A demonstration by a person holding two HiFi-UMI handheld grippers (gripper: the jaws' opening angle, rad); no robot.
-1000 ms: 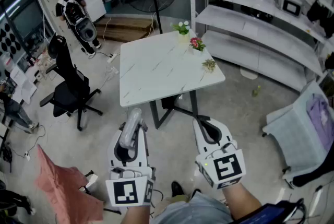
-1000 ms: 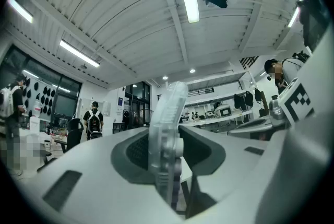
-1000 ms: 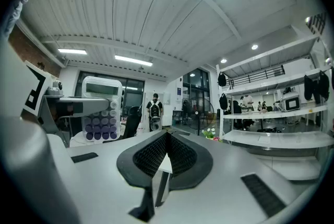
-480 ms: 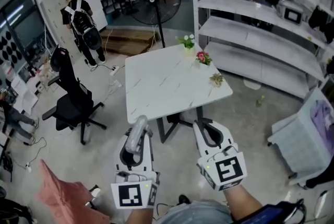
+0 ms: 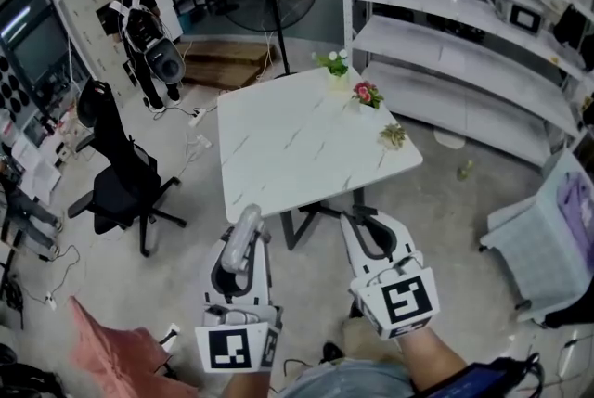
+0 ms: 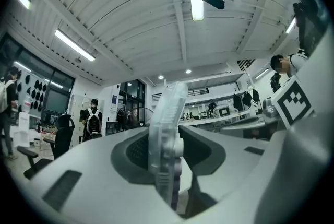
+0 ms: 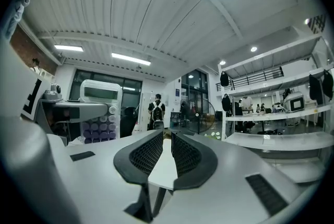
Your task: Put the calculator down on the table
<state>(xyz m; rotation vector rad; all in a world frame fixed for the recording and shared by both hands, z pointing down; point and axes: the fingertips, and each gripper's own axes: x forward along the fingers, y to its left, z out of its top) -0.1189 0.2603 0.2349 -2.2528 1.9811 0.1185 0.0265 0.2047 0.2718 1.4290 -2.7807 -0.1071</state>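
You hold the calculator (image 6: 167, 139) edge-on, pinched between the jaws of your left gripper (image 5: 243, 237). Your right gripper (image 7: 160, 151) has its jaws nearly closed on nothing. The bench (image 5: 306, 141) lies ahead of both jaws, probably beyond reach: step closer, lower, release.

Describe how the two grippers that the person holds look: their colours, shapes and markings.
The left gripper and the right gripper look alike. Each has a smooth white shell that narrows toward two curved jaws. The jaws are lined with dark grey ribbed pads. At the rear of each sits a cube with black-and-white square markers.
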